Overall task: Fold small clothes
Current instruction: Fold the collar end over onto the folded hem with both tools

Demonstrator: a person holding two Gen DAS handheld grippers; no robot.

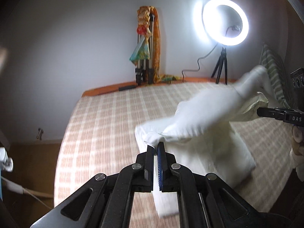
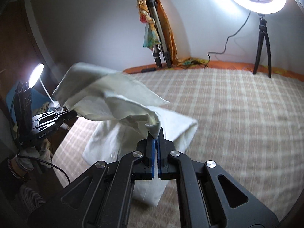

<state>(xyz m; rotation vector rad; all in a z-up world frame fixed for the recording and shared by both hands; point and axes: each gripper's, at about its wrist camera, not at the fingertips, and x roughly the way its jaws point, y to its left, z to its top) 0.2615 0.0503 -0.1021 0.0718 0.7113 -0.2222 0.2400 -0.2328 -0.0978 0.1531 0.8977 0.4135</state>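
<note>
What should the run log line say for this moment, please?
step: mid-fold | left gripper: shut on white cloth | right gripper: shut on white cloth | cloth: partly lifted above checked bed

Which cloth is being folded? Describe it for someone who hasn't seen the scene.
On the checked bed, look above the flat white cloth lying on it. The one being folded is the pale cloth lifted in the air, pinched at its ends by the left gripper and the right gripper.

White cloth (image 1: 199, 114); pink-and-cream checked bedspread (image 1: 106, 125); black grippers, blue pads (image 2: 153, 152); orange scarf (image 2: 169, 36).
</note>
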